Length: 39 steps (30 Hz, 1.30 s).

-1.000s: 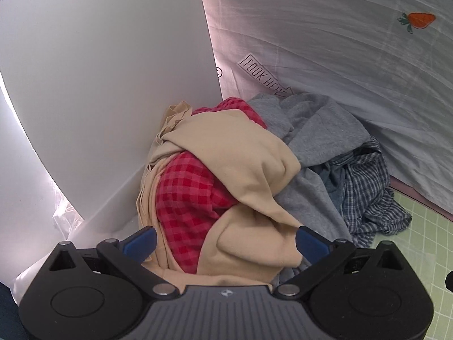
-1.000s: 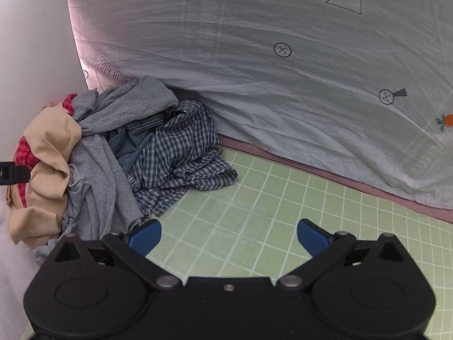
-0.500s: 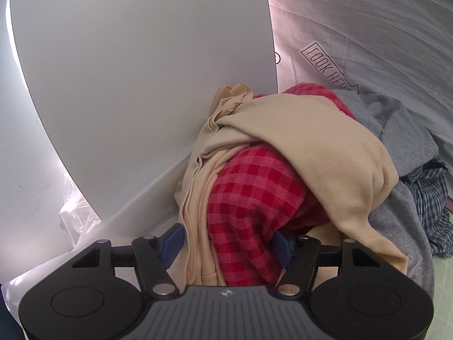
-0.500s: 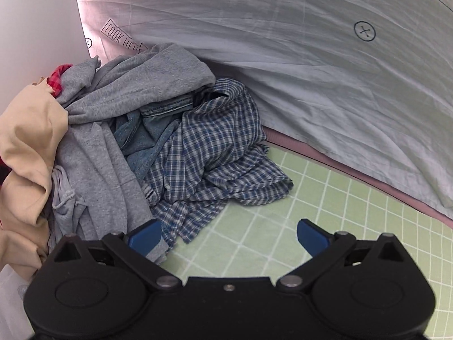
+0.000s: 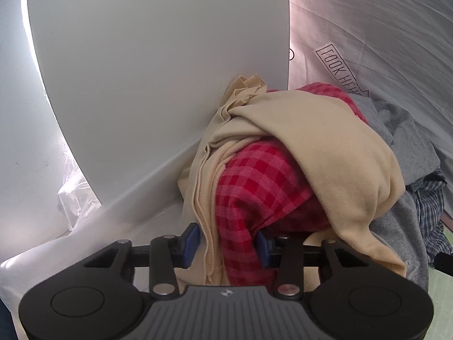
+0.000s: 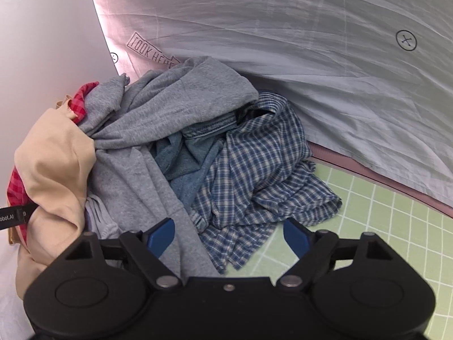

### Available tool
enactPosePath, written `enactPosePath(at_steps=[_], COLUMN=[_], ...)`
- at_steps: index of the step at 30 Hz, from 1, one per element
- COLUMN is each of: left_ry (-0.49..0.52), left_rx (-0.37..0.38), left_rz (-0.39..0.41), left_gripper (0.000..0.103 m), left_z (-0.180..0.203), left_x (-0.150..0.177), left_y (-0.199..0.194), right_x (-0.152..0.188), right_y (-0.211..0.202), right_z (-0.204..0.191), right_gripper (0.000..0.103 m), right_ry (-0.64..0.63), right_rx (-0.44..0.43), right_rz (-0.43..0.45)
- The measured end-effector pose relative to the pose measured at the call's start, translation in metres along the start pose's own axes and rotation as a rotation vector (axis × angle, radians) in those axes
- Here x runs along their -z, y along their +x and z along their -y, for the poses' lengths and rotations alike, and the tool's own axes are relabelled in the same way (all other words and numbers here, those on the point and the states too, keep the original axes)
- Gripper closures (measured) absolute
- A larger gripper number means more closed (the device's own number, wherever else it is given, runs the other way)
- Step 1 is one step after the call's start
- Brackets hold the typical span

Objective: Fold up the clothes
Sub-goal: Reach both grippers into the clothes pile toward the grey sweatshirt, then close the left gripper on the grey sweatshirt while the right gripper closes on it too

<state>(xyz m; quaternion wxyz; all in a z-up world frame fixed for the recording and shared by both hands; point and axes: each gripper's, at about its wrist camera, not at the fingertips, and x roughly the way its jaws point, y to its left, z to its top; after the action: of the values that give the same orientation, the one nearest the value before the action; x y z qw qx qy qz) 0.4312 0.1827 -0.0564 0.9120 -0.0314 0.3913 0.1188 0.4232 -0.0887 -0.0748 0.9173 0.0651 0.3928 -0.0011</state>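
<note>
We start with the heap of clothes (image 6: 170, 155) piled in the corner where the white board (image 5: 155, 85) meets the desk. Our left gripper (image 5: 226, 245) is closing its fingers on the red checked garment (image 5: 254, 192) and the beige garment's (image 5: 325, 147) edge, presumably to pull them free. Our right gripper (image 6: 228, 235), fingers closing around but not yet pressing the blue plaid shirt (image 6: 254, 175), reaches beside that board too.

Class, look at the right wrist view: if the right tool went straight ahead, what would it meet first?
Most likely the blue plaid shirt, lying between the closing jaws of the right tool; the grey garment borders its left finger, though depth is uncertain.
</note>
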Motion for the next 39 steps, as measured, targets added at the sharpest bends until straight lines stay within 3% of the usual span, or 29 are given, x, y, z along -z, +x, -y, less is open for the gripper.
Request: enactPosePath(at_steps=[1,5,9,17,20,21,23,27,30,31,34,36,39], left_ry=[-0.008,-0.06,-0.084,-0.056,-0.059,-0.065,-0.091,-0.16,-0.19,-0.195,-0.171,-0.131,-0.066], left_rx=[-0.029,-0.127,-0.204,-0.215,-0.204,-0.198,-0.183,-0.152,-0.124,-0.112,-0.054,-0.007,0.06], left_rz=[0.007,0.007,-0.023,-0.032,-0.033,-0.034,-0.036,-0.046,0.003,0.025,0.086,0.097,0.102], left_gripper=[0.087,0.096,0.098,0.098,0.098,0.095,0.091,0.069,0.051,0.049,0.041,0.031,0.028], left_z=[-0.005,-0.03,-0.047,-0.04,-0.042,-0.043,-0.049,-0.057,-0.059,-0.059,-0.051,-0.035,-0.009], left_x=[0.0,-0.004,-0.003,0.005,0.003,0.002,0.001,-0.003,-0.011,-0.014,-0.026,-0.032,-0.039], left_y=[-0.001,0.004,0.015,0.018,0.017,0.016,0.011,-0.01,-0.036,-0.045,-0.062,-0.062,-0.056], right_x=[-0.002,-0.007,-0.008,-0.015,-0.017,-0.018,-0.016,-0.017,-0.021,-0.023,-0.023,-0.022,-0.021], right_y=[0.001,0.004,0.006,0.014,0.024,0.027,0.022,0.01,0.009,0.01,0.012,0.012,0.013], right_z=[-0.003,-0.012,-0.015,-0.035,-0.043,-0.046,-0.049,-0.052,-0.051,-0.051,-0.048,-0.047,-0.044], right_gripper=[0.025,0.036,0.041,0.045,0.06,0.064,0.061,0.06,0.06,0.06,0.06,0.06,0.06], right_ry=[-0.009,-0.035,-0.028,-0.081,-0.105,-0.113,-0.122,-0.112,-0.094,-0.09,-0.081,-0.076,-0.056], right_rx=[-0.007,-0.032,-0.07,-0.186,-0.194,-0.186,-0.166,-0.16,-0.154,-0.15,-0.155,-0.154,-0.157], right_rz=[0.003,0.014,0.019,0.049,0.019,0.008,0.026,0.069,0.078,0.079,0.069,0.062,0.051])
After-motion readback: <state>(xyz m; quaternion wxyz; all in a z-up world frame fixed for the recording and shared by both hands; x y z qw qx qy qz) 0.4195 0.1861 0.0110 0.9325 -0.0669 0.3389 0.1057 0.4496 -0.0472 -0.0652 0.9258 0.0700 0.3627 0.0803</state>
